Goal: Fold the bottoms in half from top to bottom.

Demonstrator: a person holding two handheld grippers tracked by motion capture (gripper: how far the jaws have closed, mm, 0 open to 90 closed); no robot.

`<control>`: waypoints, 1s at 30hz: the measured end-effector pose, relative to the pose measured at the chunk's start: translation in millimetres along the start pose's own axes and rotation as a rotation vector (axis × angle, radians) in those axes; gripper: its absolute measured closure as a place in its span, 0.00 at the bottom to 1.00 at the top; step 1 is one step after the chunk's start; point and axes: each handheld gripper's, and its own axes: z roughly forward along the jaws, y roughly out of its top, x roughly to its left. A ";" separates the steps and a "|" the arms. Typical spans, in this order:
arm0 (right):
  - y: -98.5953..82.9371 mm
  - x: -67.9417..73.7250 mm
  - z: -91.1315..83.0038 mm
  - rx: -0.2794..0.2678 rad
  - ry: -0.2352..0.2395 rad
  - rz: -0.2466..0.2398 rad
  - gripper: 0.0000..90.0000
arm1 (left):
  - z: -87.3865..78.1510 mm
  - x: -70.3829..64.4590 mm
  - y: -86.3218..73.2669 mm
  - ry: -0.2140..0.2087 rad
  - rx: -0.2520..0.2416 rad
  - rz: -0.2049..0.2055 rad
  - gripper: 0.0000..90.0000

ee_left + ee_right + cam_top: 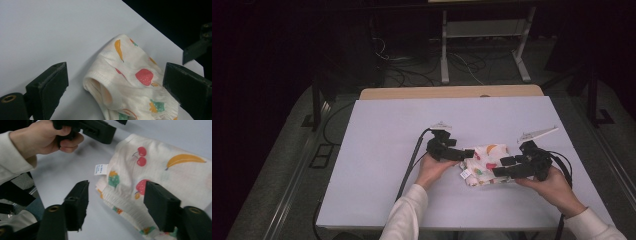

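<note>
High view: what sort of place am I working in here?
Probably a lab or recording workspace: a bare white table in a dark room, loose cables on the floor behind it, and a metal stand. A small fruit-print garment is in hand.

A small white garment (486, 165) printed with fruit is lying crumpled on the desk (382, 150), its white label (465, 174) sticking out at 8 o'clock.

A white cloth (487, 162) printed with fruit (yellow banana, red cherries and strawberries, green and orange bits) lies on a pale lavender-grey desk (387, 150); both claws are black.
</note>
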 end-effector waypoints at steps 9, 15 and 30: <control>14.3 -17.5 1.3 -0.011 -0.007 -0.024 0.12 | -1.7 2.9 6.8 -0.007 0.006 0.004 0.04; 21.5 -29.9 1.4 -0.027 -0.024 -0.032 0.01 | -2.2 7.8 11.0 0.012 0.008 0.001 0.03; 37.5 -67.8 -6.8 -0.067 -0.073 -0.014 0.00 | -1.8 15.0 28.3 0.039 0.059 0.015 0.00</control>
